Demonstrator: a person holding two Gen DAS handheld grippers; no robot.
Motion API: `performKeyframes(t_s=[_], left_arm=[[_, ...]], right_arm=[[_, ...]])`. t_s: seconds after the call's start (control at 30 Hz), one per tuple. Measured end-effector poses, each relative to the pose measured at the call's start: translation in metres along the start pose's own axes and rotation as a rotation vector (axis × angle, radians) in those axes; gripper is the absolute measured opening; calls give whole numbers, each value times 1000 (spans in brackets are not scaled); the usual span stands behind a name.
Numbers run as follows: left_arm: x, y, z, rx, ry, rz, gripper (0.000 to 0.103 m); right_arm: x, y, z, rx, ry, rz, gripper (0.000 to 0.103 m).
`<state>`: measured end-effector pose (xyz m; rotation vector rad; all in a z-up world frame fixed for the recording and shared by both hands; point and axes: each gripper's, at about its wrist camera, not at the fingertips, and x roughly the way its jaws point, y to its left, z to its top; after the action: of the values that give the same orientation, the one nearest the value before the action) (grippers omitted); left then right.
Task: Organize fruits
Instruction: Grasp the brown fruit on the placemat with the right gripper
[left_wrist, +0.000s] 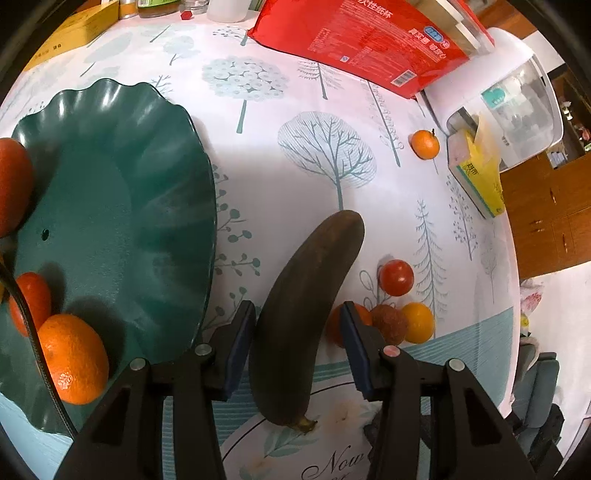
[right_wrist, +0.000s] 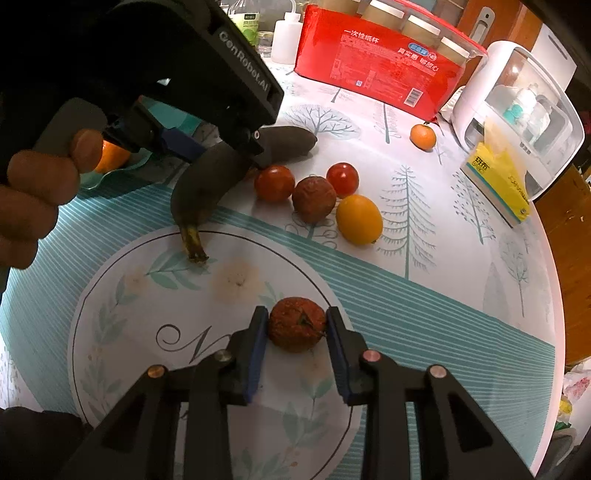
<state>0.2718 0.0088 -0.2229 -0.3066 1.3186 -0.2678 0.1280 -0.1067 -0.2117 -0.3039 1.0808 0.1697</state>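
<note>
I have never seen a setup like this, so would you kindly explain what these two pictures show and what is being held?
A person holds two handheld grippers, each with a fisheye camera looking along its jaws. The left view shows the left gripper straddling a dark, overripe banana, with a visible gap on one side, beside a green plate with oranges. The right view shows the right gripper shut on a wrinkled reddish fruit. Small tomatoes and other fruit lie on the tablecloth.

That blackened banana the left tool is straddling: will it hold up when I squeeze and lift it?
Probably soft: the banana has skin dark all over, so it may bruise or split under the left tool. It is long and curved, so it may sag or pivot. It seems unlikely to roll.
</note>
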Motion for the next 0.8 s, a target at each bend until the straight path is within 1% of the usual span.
performKeyframes(t_s=[0.1, 0.33, 0.47, 0.63, 0.8], left_arm=[[0, -1, 1, 15, -5, 13, 45], [3, -6, 6, 25, -11, 17, 45], [7, -14, 11, 32, -24, 51, 45], [13, -26, 16, 64, -17, 123, 44], [13, -26, 16, 67, -20, 128, 41]], right_arm=[[-1, -1, -1, 3, 15, 7, 31], [-1, -2, -1, 12, 37, 15, 31], [0, -3, -1, 18, 47, 13, 31], [1, -6, 0, 26, 56, 10, 31], [1, -7, 0, 38, 65, 9, 31]])
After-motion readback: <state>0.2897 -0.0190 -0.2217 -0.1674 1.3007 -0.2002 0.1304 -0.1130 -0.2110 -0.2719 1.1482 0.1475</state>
